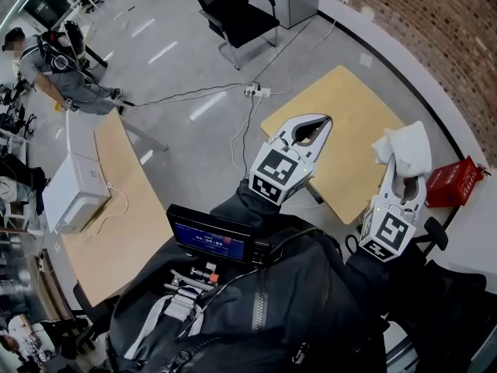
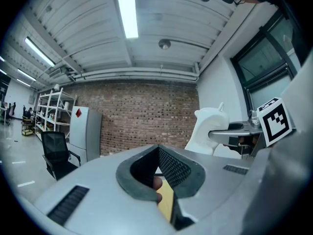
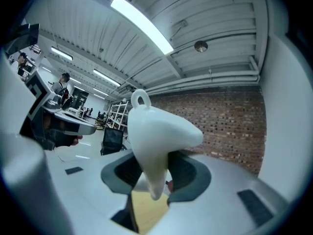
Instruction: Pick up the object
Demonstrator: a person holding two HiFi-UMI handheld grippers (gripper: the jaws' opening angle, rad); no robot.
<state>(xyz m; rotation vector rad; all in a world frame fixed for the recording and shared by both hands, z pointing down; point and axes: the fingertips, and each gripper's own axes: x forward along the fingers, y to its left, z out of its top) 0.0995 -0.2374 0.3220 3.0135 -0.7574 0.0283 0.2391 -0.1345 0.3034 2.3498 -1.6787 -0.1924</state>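
Your right claw [image 3: 154, 175] is closed on the object [image 3: 157, 131], a smooth white piece with a small loop on top. The jaws stand fairly wide, with one pad on each side of its narrow lower end. Its broad upper part bulges out past the claw's tips. Behind the object, that claw's view shows ceiling and brick wall, so you are holding it raised. In the head view the tan worktop [image 1: 342, 123] lies below and beyond both claws.

Your left claw [image 2: 159, 153] holds nothing. Its pads meet at the tips, leaving only the hollow behind them, and a strip of the worktop shows through that hollow. This claw is to the left of the right claw and well apart from it, and both point away from you. Seen from the left claw, the object is off to the right, with the right claw's jaws reaching in under it.

A red box [image 1: 453, 182] sits just to the right of the right claw, past the worktop's edge. A black chair [image 1: 233, 10] stands on the floor far beyond the left claw. Well to the left of the left claw is a second worktop [image 1: 124, 239] carrying a white box [image 1: 74, 191].
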